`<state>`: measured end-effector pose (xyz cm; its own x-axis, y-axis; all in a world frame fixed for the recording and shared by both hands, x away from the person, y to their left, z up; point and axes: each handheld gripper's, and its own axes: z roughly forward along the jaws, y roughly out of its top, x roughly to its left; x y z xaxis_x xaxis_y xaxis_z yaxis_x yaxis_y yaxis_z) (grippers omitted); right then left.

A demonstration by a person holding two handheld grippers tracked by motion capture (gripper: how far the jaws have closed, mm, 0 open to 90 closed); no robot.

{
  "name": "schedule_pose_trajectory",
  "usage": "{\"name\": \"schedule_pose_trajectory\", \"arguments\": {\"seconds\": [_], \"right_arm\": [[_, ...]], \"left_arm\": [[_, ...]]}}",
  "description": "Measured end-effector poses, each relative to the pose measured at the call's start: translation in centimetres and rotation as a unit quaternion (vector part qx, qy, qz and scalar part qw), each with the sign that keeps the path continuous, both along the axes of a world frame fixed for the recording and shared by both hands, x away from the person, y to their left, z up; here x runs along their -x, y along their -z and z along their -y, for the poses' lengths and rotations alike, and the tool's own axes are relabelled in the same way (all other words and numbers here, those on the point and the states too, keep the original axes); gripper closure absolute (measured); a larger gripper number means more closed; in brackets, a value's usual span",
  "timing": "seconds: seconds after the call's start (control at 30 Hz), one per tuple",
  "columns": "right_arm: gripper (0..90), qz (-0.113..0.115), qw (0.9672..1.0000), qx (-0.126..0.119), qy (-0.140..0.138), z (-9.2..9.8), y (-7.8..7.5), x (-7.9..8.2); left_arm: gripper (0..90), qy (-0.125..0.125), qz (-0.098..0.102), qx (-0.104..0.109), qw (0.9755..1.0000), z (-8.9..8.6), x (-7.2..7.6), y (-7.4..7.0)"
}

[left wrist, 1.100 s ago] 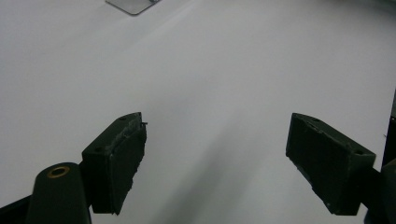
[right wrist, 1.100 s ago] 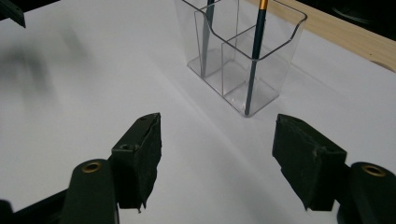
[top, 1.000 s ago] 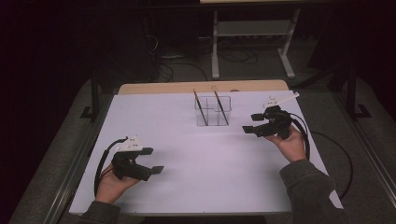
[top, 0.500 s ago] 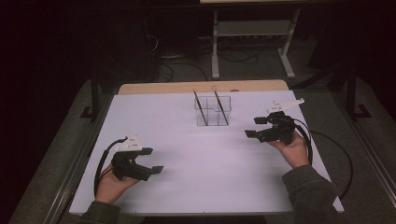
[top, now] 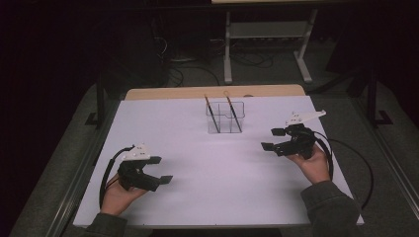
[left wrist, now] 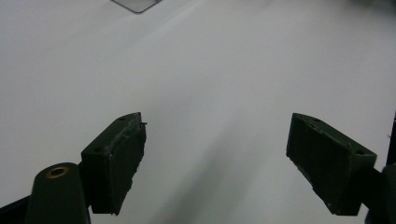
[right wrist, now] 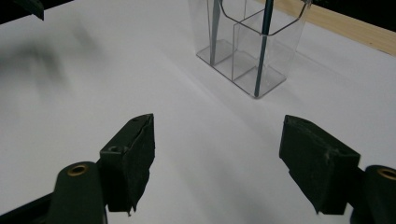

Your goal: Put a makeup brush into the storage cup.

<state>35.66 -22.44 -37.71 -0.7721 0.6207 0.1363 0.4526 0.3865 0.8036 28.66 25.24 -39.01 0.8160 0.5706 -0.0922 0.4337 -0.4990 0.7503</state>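
At far centre of table (top: 197, 197): holder (top: 225, 118) with two brushes (top: 212, 114) upright, one per compartment | right gripper (top: 274, 139) near-right of it — jaws wide, just opening, empty | left gripper (top: 159, 170) near left, wide, empty | step: brushes look stowed, right hand clear — next likely both hands rest.

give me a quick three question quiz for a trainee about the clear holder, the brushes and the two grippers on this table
1. True or false: both brushes stand in the clear holder.
2. Which gripper is nearer the holder? A) left gripper B) right gripper
3. Fill in: the jaws of both grippers are ____, with nothing between them.

Key
1. True. The left brush and the right brush both lean inside the holder, in separate compartments.
2. B. In the right gripper view the holder stands just ahead of the jaws; the left gripper is at the near left of the white table.
3. Open.
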Motion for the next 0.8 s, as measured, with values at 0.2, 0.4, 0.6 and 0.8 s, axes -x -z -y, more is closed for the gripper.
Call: {"name": "schedule_pose_trajectory", "arguments": {"seconds": [0.2, 0.4, 0.6, 0.8], "right_arm": [[24.6, -0.004, 1.0, -0.003, -0.001, 0.1, 0.4, 0.5], [24.3, -0.001, 1.0, -0.006, 0.0, 0.3, 0.7, 1.2], [24.1, -0.003, 1.0, -0.009, 0.002, 0.6, 1.1, 1.6], [23.9, -0.004, 0.9999, -0.01, 0.006, 1.0, 1.6, 2.1]], "left_arm": [[18.4, 0.0, 0.001, 0.001, 1.0, 0.0, 0.0, 0.1], [18.4, 0.0, 0.001, 0.002, 1.0, 0.0, 0.0, 0.1], [18.3, -0.002, -0.001, 0.003, 1.0, 0.0, 0.1, 0.1], [18.3, -0.003, 0.001, 0.004, 1.0, 0.0, 0.1, 0.1]]}}
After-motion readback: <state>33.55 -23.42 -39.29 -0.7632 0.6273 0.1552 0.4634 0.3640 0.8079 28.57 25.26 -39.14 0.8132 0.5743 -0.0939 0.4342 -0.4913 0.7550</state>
